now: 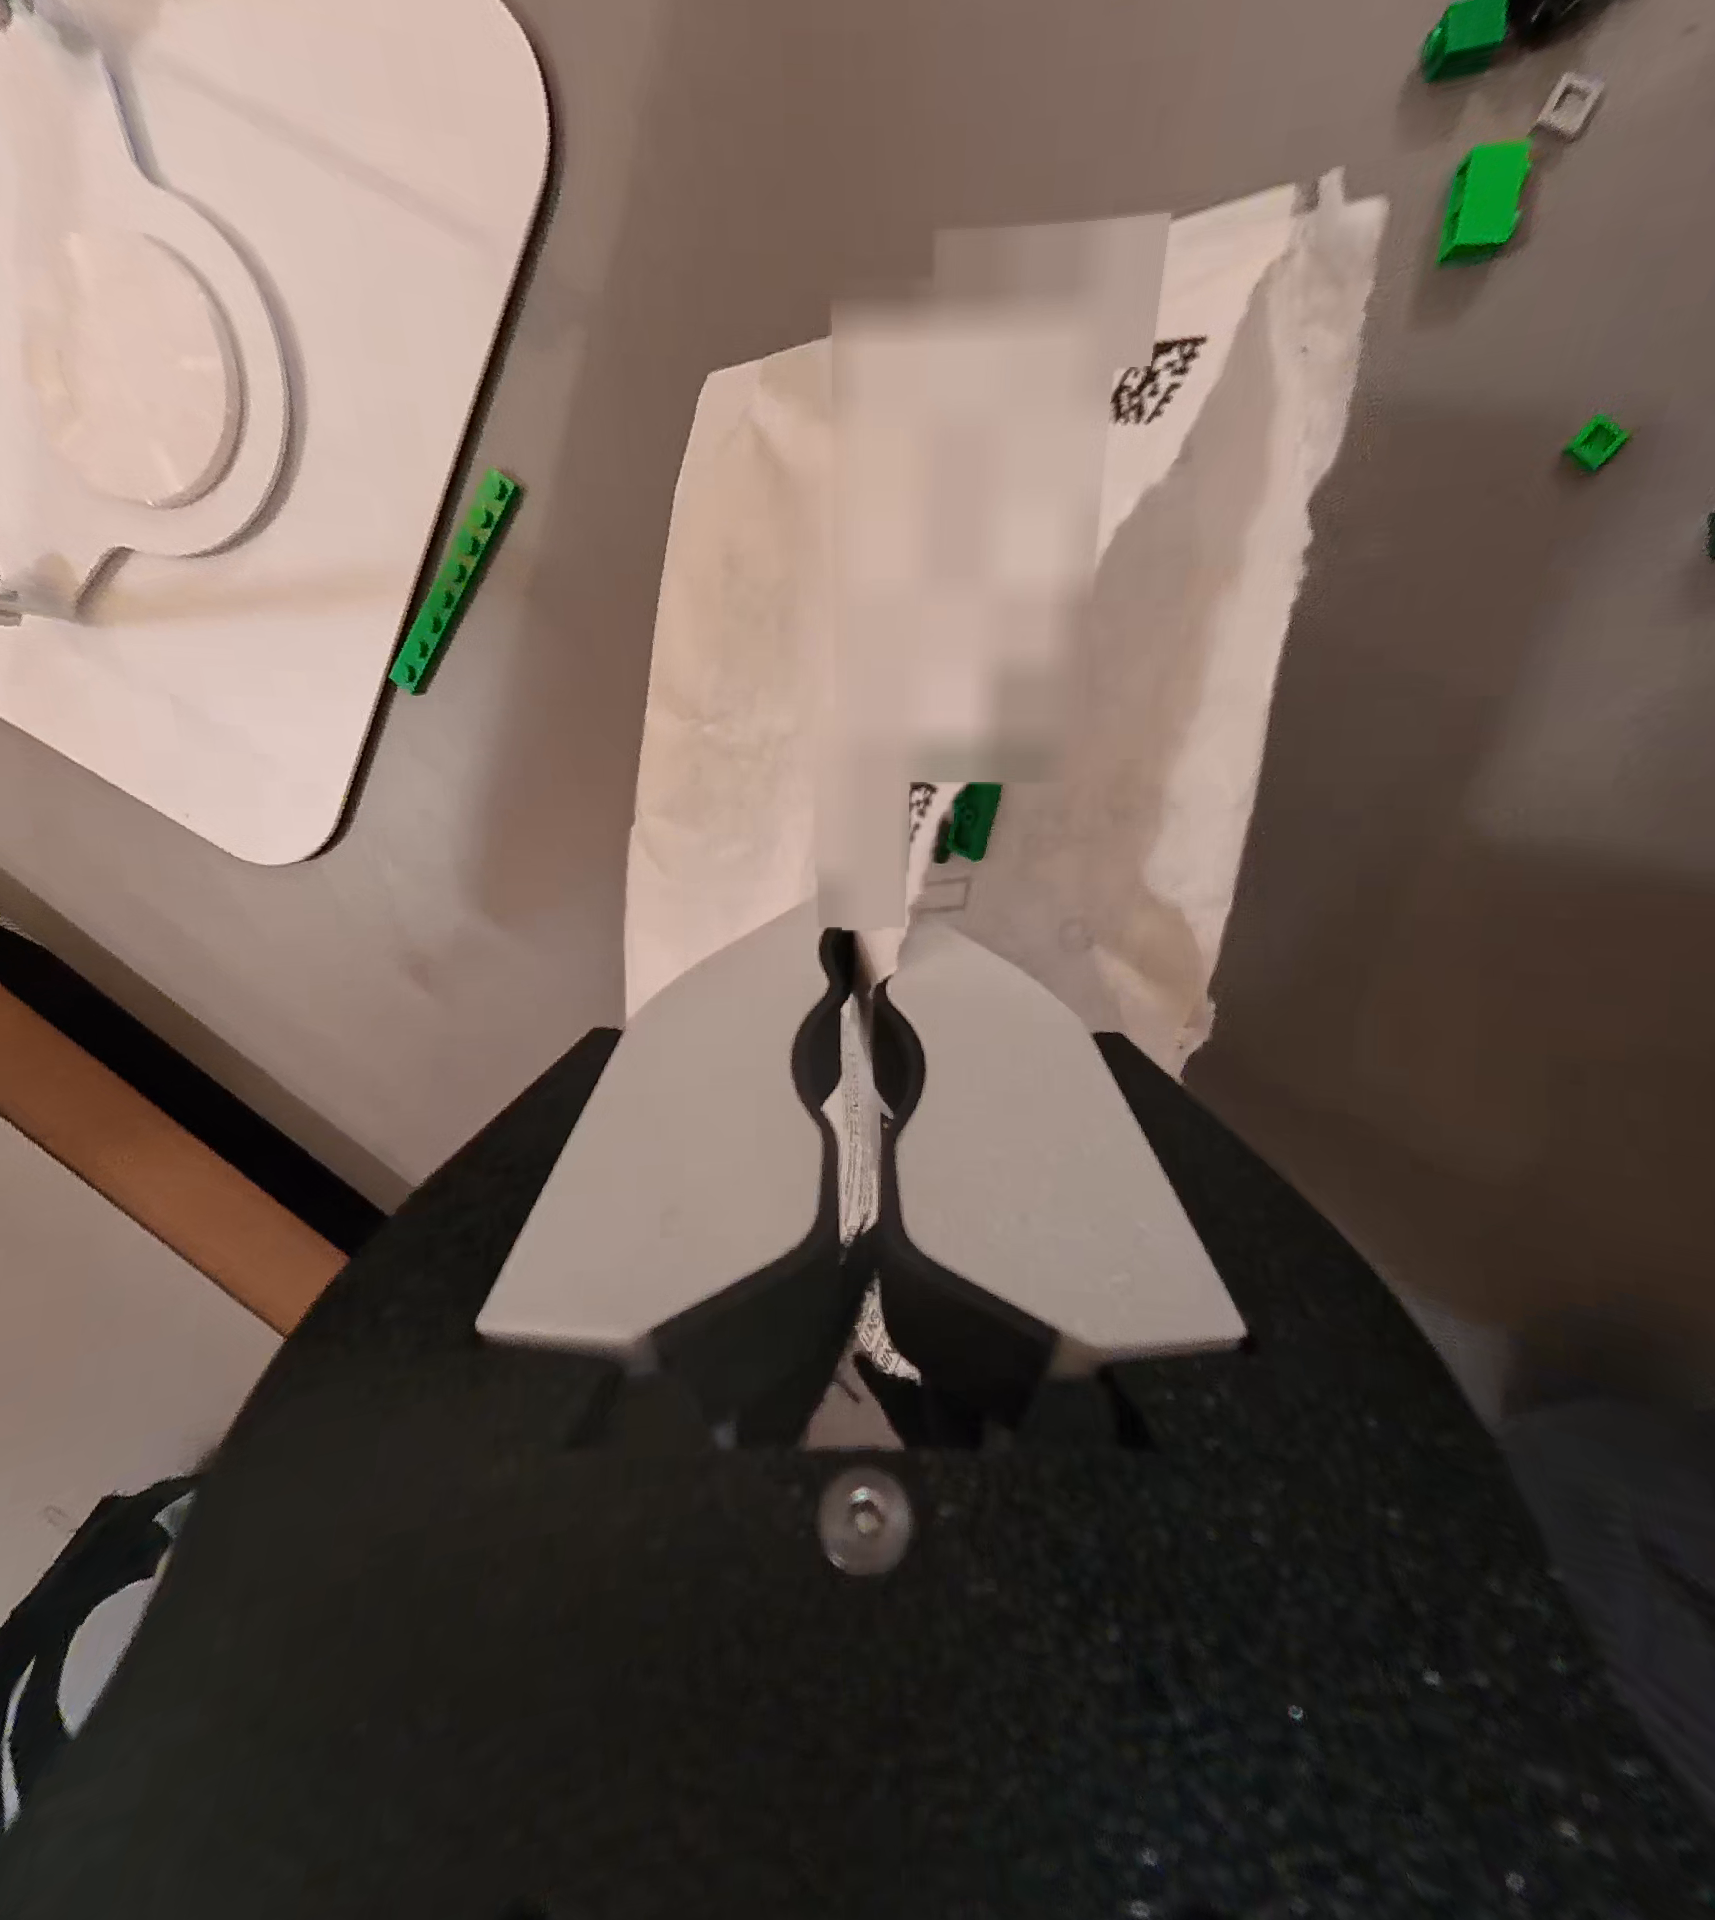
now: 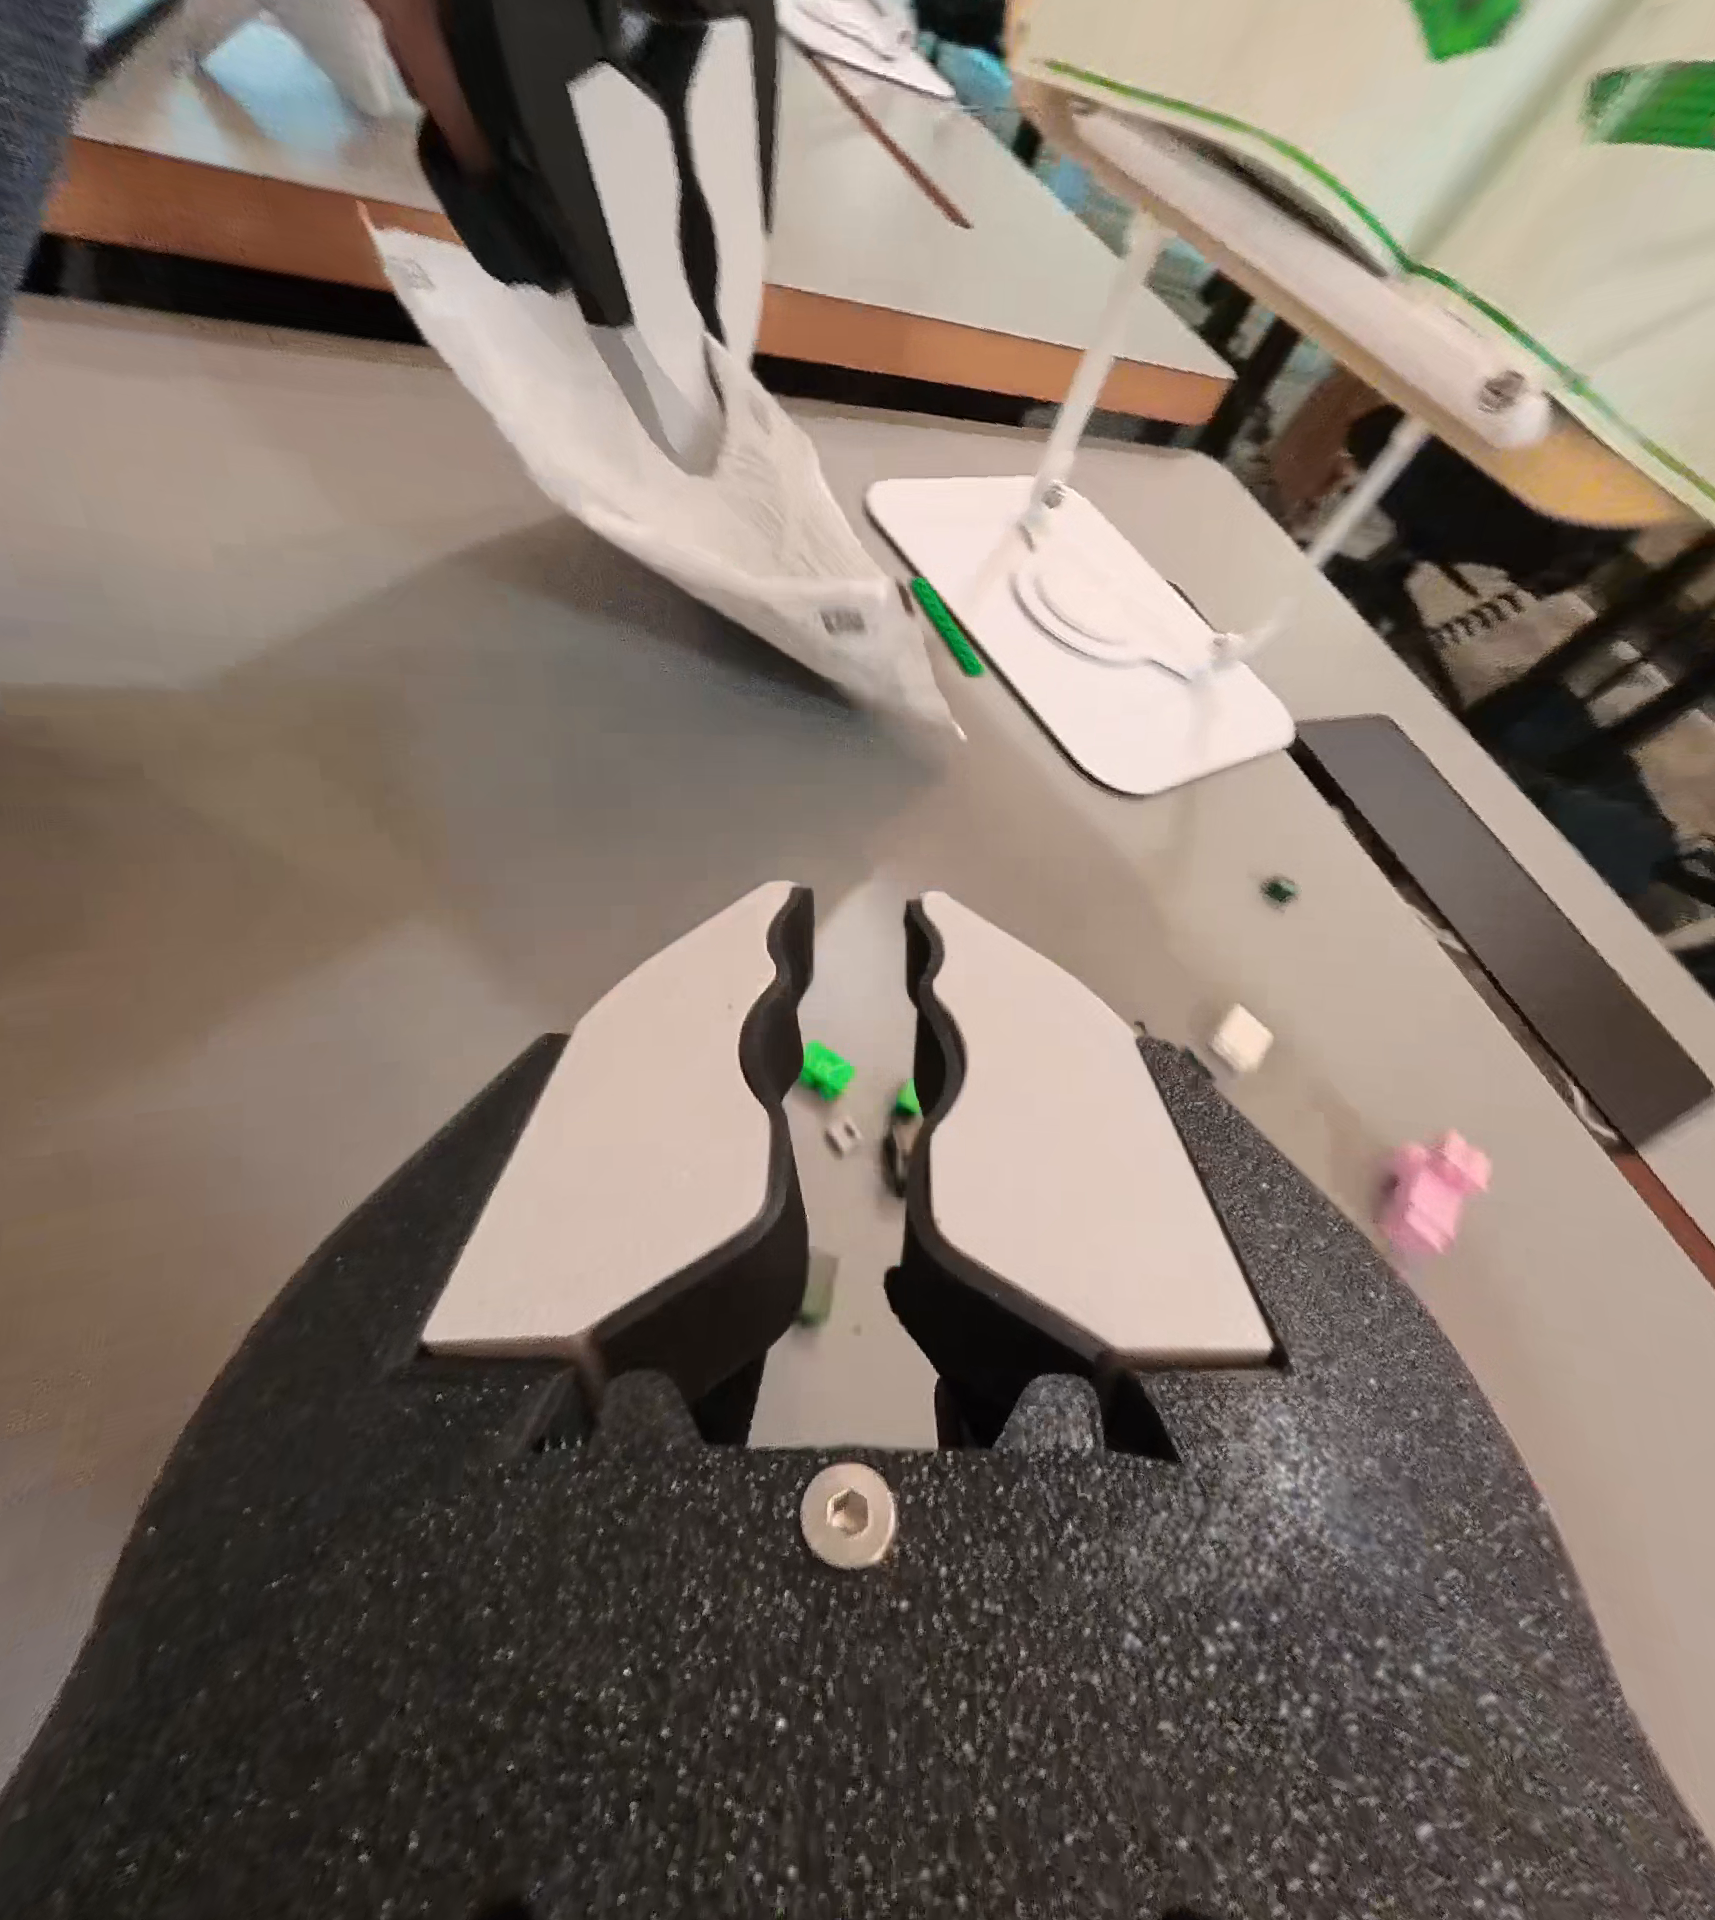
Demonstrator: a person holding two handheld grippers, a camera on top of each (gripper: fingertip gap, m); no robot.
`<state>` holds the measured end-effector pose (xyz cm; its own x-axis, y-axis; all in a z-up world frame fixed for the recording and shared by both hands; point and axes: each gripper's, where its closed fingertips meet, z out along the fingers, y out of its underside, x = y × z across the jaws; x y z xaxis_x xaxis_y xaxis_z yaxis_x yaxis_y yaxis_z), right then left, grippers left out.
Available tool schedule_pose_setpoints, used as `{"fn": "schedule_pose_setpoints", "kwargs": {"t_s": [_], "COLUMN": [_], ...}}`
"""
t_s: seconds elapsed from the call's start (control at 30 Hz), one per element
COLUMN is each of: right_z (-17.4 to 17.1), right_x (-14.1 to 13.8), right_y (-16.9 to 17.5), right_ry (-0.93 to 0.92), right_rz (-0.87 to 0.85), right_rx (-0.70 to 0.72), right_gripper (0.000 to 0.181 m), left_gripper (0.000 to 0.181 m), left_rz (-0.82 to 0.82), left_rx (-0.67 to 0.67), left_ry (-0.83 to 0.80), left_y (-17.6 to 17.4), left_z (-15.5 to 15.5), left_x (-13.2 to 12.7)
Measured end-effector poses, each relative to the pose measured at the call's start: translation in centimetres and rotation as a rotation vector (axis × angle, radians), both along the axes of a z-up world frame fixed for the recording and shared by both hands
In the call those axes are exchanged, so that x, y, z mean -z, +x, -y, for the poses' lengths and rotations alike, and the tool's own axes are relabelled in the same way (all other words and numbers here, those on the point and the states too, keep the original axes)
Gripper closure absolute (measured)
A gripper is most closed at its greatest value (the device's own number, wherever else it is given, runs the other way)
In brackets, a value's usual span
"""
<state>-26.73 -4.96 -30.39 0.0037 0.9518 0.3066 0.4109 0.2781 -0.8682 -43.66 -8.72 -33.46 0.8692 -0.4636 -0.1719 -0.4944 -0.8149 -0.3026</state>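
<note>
Grey table (image 2: 209,831) bare on the near left; white stand base (image 2: 1092,644) and black strip (image 2: 1497,914) sit toward the far right edge. Left gripper (image 1: 858,977) is seen tilted downward, clamped on a torn white paper bag (image 1: 728,665) held above the table. Right gripper (image 2: 858,914) is parted, empty, over small green bricks (image 2: 825,1070)
</note>
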Motion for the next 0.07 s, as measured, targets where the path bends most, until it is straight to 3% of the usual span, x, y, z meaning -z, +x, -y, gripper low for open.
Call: {"fn": "schedule_pose_setpoints", "kwargs": {"t_s": [0.03,0.07], "right_z": [-0.38,-0.72], "right_x": [0.06,0.04], "right_y": [0.92,1.78], "right_ry": [0.003,0.007], "right_rz": [-0.015,-0.033], "right_rx": [0.025,0.045], "right_gripper": [0.165,0.165], "left_gripper": [0.181,0.181], "left_rz": [0.008,0.017], "left_rx": [-0.004,-0.005], "left_ry": [0.003,0.000], "left_y": [0.22,0.47], "left_z": [-0.01,0.07], "left_x": [-0.10,-0.16]}}
